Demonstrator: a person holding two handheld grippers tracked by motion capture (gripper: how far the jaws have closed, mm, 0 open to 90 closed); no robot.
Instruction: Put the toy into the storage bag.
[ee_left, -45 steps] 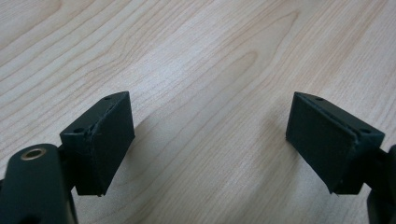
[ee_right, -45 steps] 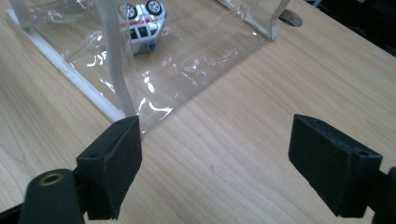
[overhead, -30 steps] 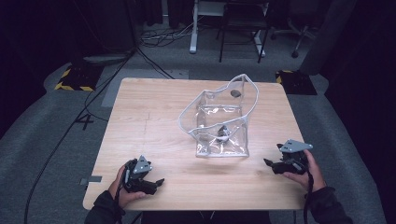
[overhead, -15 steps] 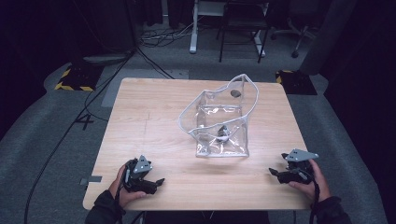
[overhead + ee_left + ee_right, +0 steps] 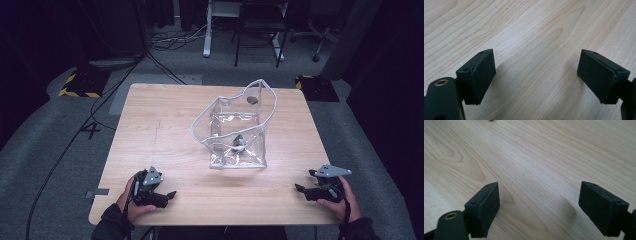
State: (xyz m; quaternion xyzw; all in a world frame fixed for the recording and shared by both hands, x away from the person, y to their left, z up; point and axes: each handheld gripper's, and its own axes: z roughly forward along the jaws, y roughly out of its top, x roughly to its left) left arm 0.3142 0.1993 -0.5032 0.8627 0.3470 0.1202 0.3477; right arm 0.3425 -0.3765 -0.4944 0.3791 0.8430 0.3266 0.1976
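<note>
Table (image 5: pixel 165 125): pale wood, grain visible, your side at 6 o'clock.

Pouch (image 5: pixel 237 132): clear plastic, white-edged, standing just right of table centre. Its mouth gapes toward 11 o'clock, with the rim raised highest at the far right corner. Walls are creased and glossy. A small dark item (image 5: pixel 238 142) sits inside near the front wall, too small to identify. A dark round spot (image 5: pixel 252 100) shows on the far wall.

Your left gripper (image 5: pixel 167 195): at 7 o'clock near the table edge, jaws spread wide, nothing between them, bare wood under it.

Your right gripper (image 5: pixel 302 189): at 5 o'clock, jaws likewise wide apart and empty, low over bare wood. Both sit well apart from the pouch.
</note>
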